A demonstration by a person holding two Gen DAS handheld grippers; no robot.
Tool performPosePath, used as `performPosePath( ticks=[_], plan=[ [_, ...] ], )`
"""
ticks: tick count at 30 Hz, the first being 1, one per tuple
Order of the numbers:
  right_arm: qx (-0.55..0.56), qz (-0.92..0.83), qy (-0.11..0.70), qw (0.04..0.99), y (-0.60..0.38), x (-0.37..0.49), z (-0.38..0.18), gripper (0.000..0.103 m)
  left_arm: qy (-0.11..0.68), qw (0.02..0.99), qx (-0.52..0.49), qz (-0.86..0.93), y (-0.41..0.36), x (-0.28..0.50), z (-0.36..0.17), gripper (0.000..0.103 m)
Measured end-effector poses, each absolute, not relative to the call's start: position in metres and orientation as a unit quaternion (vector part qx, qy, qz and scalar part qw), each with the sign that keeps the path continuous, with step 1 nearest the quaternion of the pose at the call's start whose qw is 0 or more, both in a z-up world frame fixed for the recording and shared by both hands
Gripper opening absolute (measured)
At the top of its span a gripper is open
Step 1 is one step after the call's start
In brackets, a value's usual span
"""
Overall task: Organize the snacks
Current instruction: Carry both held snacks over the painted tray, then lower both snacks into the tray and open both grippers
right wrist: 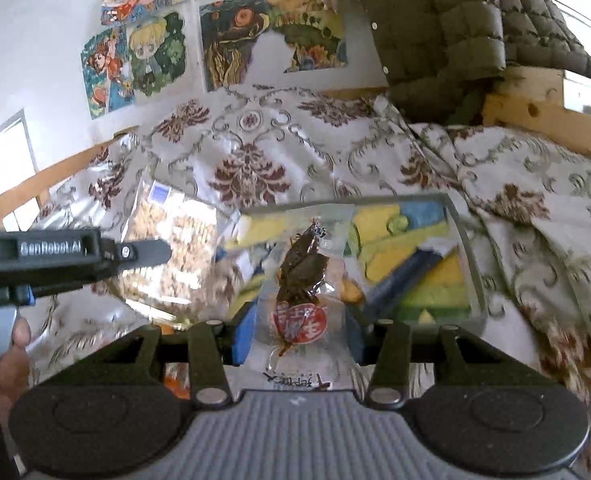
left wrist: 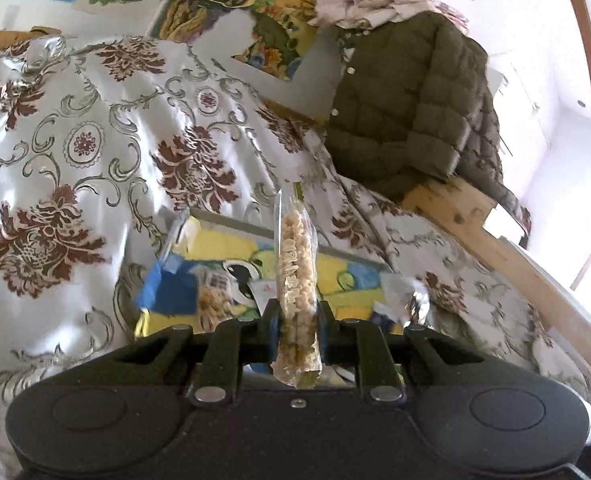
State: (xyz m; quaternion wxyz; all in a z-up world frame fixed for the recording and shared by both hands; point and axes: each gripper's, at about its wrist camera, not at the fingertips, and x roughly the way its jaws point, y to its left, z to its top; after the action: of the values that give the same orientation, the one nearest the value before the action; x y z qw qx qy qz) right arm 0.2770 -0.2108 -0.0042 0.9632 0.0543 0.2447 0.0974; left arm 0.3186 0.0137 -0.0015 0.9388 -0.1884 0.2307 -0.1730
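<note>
My left gripper point(left wrist: 297, 322) is shut on a clear packet of pale puffed grain snack point(left wrist: 297, 264), held edge-on above a grey tray with a yellow and blue cartoon bottom point(left wrist: 231, 246). My right gripper point(right wrist: 299, 330) is shut on a clear packet with a dark brown meat snack and a red round label point(right wrist: 301, 280), held over the same tray point(right wrist: 471, 264). The left gripper also shows at the left of the right wrist view point(right wrist: 127, 256), with the grain packet point(right wrist: 175, 248) flat-on in it. A blue packet point(left wrist: 171, 290) and a foil wrapper point(left wrist: 409, 298) lie in the tray.
The tray rests on a bed with a white and maroon floral cover point(left wrist: 95, 140). A green quilted jacket point(left wrist: 407, 108) hangs over the wooden bed frame point(left wrist: 491, 236) at the right. Cartoon posters point(right wrist: 143, 52) cover the wall behind.
</note>
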Motion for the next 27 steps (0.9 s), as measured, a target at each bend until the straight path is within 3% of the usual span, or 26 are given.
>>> performPosePath(
  ticks=[12, 27],
  plan=[
    [0.068, 0.070, 0.239, 0.966, -0.218, 0.367, -0.034, 0.051, 0.232, 0.915, -0.262, -0.200, 0.007, 0.390, -0.045, 0.019],
    [0.046, 0.040, 0.295, 0.954, -0.216, 0.384, -0.072, 0.052, 0.289, 0.913, -0.222, -0.182, -0.012, 0.408, -0.071, 0.022]
  ],
)
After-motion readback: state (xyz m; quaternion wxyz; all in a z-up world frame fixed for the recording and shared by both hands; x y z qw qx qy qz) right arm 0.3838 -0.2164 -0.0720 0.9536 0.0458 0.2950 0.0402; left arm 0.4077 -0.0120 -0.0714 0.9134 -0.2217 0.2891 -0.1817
